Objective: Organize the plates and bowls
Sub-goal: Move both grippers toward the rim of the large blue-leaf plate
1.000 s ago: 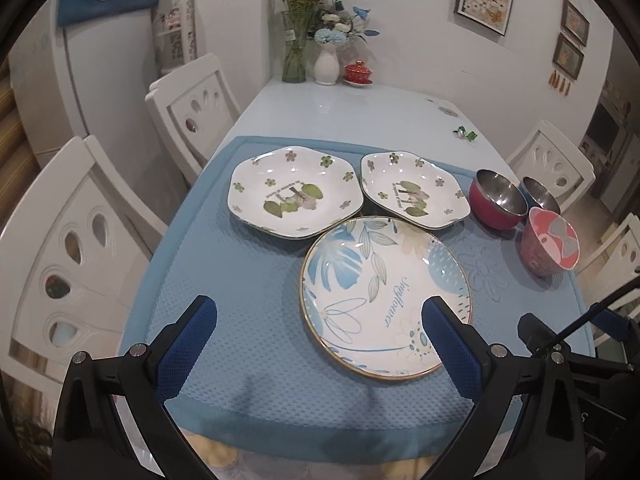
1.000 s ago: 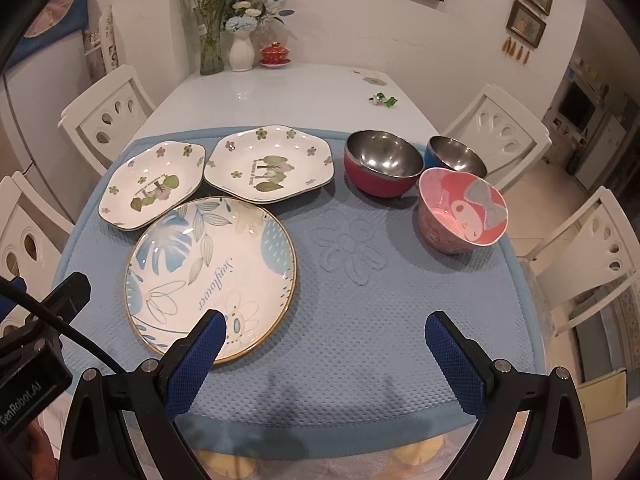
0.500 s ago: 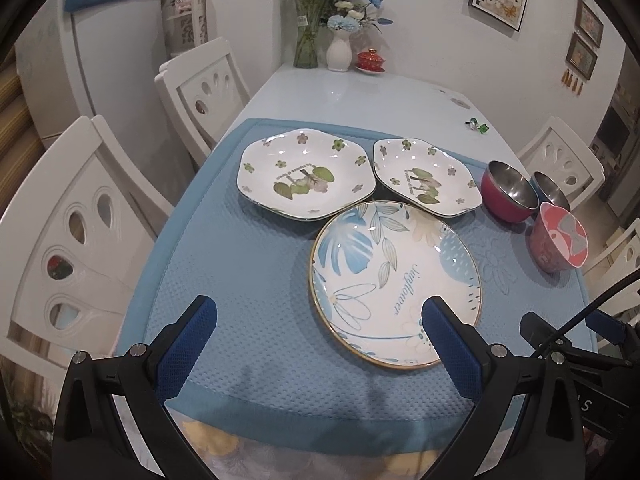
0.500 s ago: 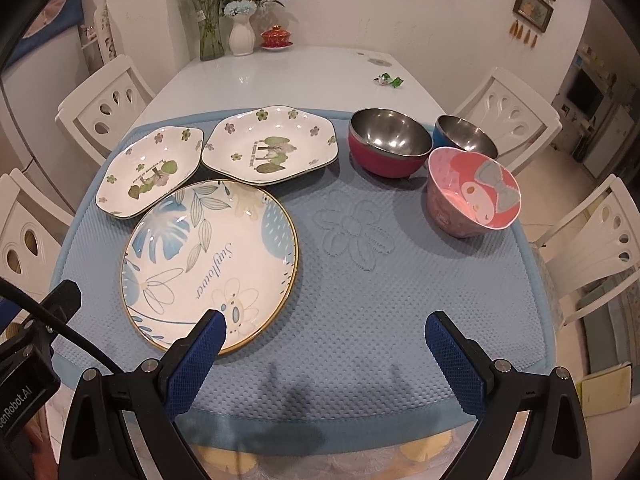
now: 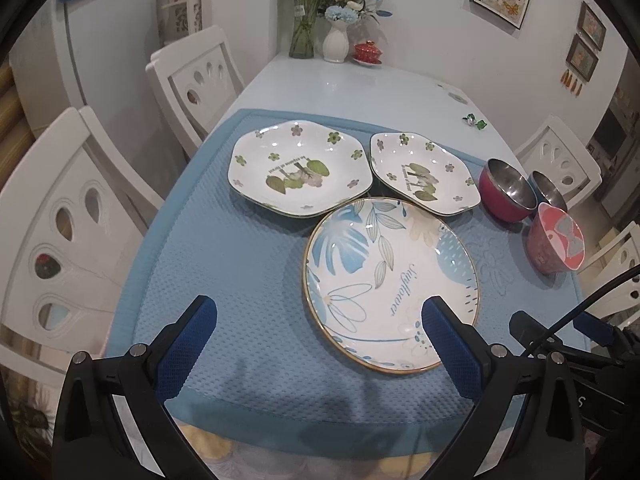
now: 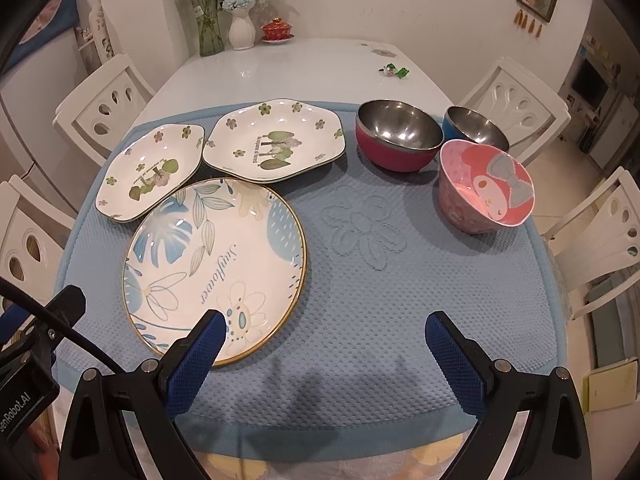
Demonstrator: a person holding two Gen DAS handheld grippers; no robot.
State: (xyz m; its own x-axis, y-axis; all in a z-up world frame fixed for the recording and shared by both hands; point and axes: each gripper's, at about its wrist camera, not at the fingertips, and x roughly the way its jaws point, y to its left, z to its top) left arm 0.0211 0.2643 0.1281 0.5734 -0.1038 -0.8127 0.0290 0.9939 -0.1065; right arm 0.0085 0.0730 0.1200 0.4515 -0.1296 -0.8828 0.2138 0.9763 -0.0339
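Note:
A round blue-leaf plate (image 5: 390, 280) (image 6: 216, 268) lies at the front of the blue mat (image 5: 224, 264). Behind it lie two white hexagonal flowered plates, the left one (image 5: 298, 172) (image 6: 150, 170) and the right one (image 5: 424, 178) (image 6: 276, 142). To the right stand a red steel bowl (image 5: 506, 190) (image 6: 398, 134), a blue steel bowl (image 5: 548, 188) (image 6: 476, 126) and a pink cartoon bowl (image 5: 556, 242) (image 6: 486, 186). My left gripper (image 5: 316, 316) is open and empty above the mat's front edge, left of the round plate's middle. My right gripper (image 6: 326, 328) is open and empty over bare mat, right of the round plate.
White chairs (image 5: 72, 216) (image 6: 600, 232) stand on both sides of the white table (image 6: 280, 64). At the far end stand a glass vase with flowers (image 6: 208, 28), a white vase (image 6: 242, 32) and a red lidded cup (image 6: 276, 30). A small green trinket (image 6: 396, 72) lies at the back right.
Both grippers have moved a little forward and down toward the mat, so the plates and bowls look nearer. Both stay open. Nothing on the table has moved.

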